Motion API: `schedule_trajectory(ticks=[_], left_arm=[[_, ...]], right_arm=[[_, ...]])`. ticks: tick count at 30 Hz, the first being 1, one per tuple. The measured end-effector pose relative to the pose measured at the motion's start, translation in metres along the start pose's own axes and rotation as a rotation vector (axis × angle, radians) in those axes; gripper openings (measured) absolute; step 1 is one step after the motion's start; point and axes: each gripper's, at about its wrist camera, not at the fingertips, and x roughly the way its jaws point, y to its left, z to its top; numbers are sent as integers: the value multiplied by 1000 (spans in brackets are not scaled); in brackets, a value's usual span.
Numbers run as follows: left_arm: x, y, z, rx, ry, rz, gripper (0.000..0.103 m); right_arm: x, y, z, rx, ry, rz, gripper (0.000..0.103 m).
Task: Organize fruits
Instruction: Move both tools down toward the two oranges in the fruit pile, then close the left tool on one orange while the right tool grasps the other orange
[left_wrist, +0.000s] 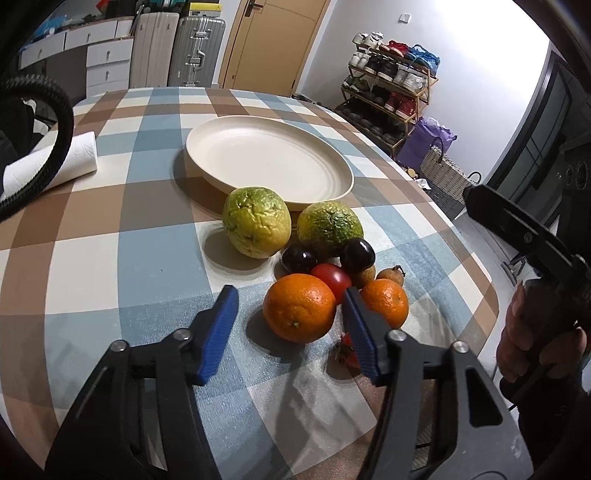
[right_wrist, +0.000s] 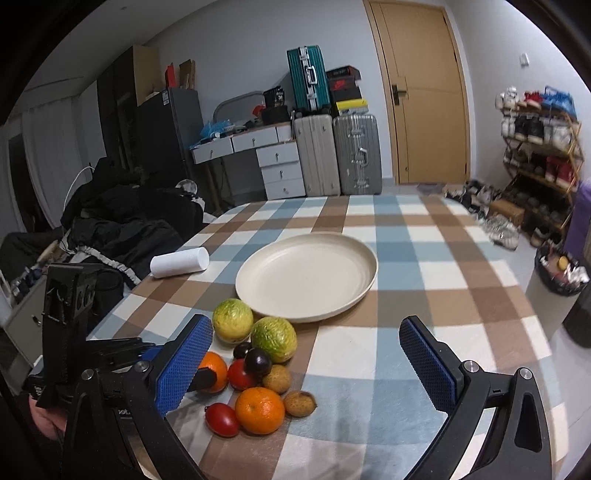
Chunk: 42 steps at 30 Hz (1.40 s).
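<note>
At the far left of the checked tablecloth (right_wrist: 424, 258) lies a white paper roll (right_wrist: 180, 262) on its side, well apart from the fruit; beyond the table edge on that side sit a heap of dark clothing (right_wrist: 122, 221) and grey drawers (right_wrist: 277, 166). Toward the middle stands an empty cream plate (right_wrist: 364, 254), and two suitcases (right_wrist: 338, 155) stand against the wall behind it, beside a tan door (right_wrist: 424, 92). Just in front of the plate, two wrinkled green-yellow citrus fruits (left_wrist: 256, 221) sit side by side, with two dark plums (left_wrist: 357, 254), a red tomato (left_wrist: 332, 278), two small brown fruits (right_wrist: 300, 403), a large orange (left_wrist: 300, 308) and a smaller orange (left_wrist: 385, 302) bunched close in front of them; a second red tomato (right_wrist: 222, 419) lies at the near edge of the pile. A shoe rack (left_wrist: 391, 81) fills the far right. No writing can be read clearly. The left gripper (left_wrist: 288, 306) has its blue pads spread wide on either side of the large orange, not touching it. The right gripper (right_wrist: 306, 343) is also spread wide, empty, above bare cloth to the right of the pile.
</note>
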Motion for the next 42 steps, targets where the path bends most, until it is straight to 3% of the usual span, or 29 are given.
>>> schedule_trajectory(ticks=[4, 20, 38, 42], left_arm=[[4, 4, 2, -20, 17, -62, 39], [1, 5, 0, -21, 8, -84, 39], [-5, 11, -6, -24, -10, -89, 39], [-6, 13, -8, -31, -13, -94, 39]], right_arm=[[5, -4, -4, 16, 13, -1, 103], [9, -12, -24, 80, 96, 47, 103], [24, 21, -54, 125, 227, 90, 102], [33, 18, -58, 224, 271, 93, 93]])
